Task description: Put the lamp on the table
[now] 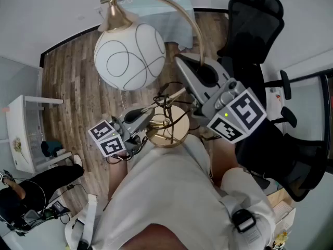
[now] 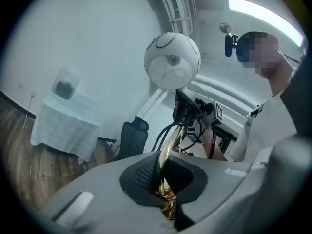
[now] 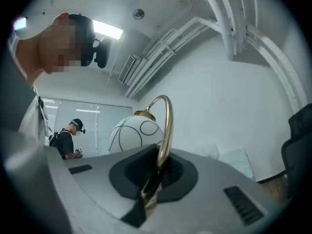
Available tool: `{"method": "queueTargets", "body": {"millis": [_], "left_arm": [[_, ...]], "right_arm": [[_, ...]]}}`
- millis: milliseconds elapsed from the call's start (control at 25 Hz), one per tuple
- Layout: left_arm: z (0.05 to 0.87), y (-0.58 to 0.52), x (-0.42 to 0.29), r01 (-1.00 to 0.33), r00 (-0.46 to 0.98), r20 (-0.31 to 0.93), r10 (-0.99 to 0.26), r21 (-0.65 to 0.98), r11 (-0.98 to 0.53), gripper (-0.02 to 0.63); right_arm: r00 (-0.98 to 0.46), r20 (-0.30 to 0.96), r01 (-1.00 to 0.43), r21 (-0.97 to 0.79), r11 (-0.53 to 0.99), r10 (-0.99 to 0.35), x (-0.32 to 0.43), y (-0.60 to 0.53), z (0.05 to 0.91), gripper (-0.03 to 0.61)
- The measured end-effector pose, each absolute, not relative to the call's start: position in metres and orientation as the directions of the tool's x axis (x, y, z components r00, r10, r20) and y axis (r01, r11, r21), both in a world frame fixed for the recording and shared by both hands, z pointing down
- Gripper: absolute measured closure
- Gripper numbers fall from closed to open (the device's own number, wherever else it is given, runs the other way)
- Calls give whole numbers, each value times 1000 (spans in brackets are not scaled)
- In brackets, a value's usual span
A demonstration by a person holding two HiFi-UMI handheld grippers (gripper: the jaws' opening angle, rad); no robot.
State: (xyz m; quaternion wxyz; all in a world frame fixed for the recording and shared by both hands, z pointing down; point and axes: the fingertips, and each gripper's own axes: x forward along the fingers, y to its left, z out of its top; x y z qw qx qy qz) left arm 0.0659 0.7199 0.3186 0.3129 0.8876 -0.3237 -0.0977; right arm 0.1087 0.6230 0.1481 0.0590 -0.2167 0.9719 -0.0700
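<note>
The lamp has a white globe shade (image 1: pixel 130 56) with thin black lines, a curved gold arm (image 1: pixel 177 7) and a round gold base (image 1: pixel 167 128). I hold it off the wooden floor with both grippers. My left gripper (image 1: pixel 148 116) is shut on the gold stem (image 2: pixel 168 152) just above the base. My right gripper (image 1: pixel 197 69) is shut on the gold arm (image 3: pixel 165 130) higher up. The globe (image 2: pixel 171 61) hangs ahead in the left gripper view and shows behind the jaws as the shade (image 3: pixel 134 133) in the right gripper view. The table (image 1: pixel 156 1), draped in pale blue cloth, stands ahead.
A black office chair (image 1: pixel 255 25) stands to the right, close to the lamp. A black cord (image 1: pixel 165 100) loops around the stem. At the left are a white rack (image 1: pixel 26 134) and a person (image 1: pixel 23 191). The draped table (image 2: pixel 63 123) stands against the white wall.
</note>
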Motion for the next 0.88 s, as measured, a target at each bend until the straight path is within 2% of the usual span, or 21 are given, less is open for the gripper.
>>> {"method": "queueTargets", "body": {"millis": [880], "left_arm": [[315, 696, 112, -543, 742, 42, -669, 624, -562, 614]], "right_arm": [[-920, -110, -349, -199, 916, -375, 149, 599, 142, 578]]}}
